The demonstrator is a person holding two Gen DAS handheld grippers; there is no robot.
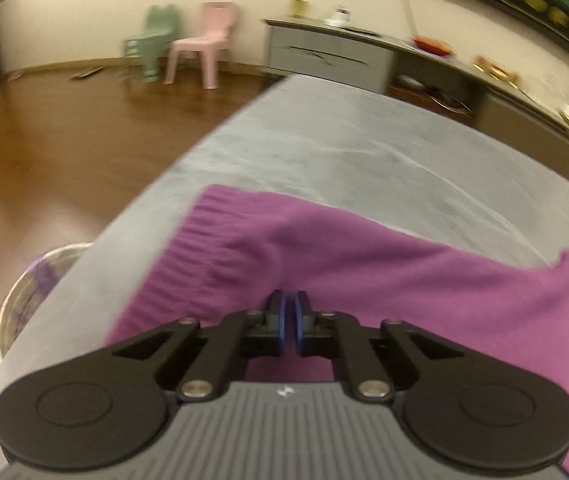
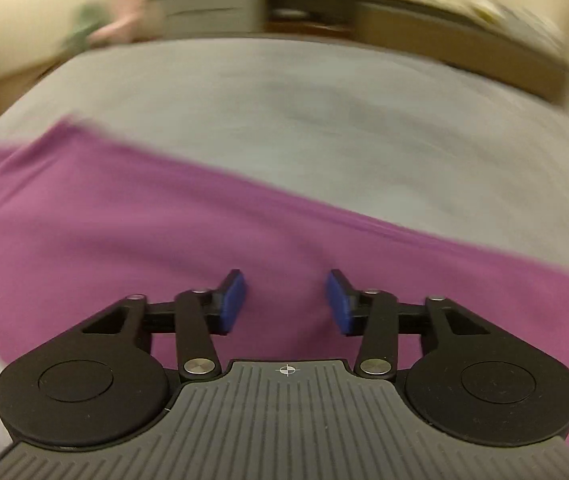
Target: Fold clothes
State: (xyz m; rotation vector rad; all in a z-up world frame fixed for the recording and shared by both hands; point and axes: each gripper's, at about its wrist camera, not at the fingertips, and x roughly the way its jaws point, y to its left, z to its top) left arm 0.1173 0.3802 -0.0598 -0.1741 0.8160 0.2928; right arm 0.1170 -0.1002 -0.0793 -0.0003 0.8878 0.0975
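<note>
Furniture fills the upper part of the left wrist view: a green child's chair (image 1: 150,46) and a pink child's chair (image 1: 204,42) stand side by side against the far wall at upper left, and a grey drawer cabinet (image 1: 324,54) with a long cluttered counter (image 1: 484,76) runs along the upper right. At lower left, a round woven basket (image 1: 28,292) sits on the wooden floor beside the grey-covered surface (image 1: 324,152); something purple-patterned lies in it, too blurred to name. A purple knit garment (image 1: 364,264) with a ribbed hem lies on that surface, across the lower middle of the frame. The left gripper (image 1: 288,312) hangs over it, its blue pads nearly together, nothing visibly pinched.

Right wrist view, heavily blurred: the purple garment (image 2: 124,220) stretches as a band from left to lower right. The right gripper (image 2: 286,300) stands partly spread above it, jaws empty.
</note>
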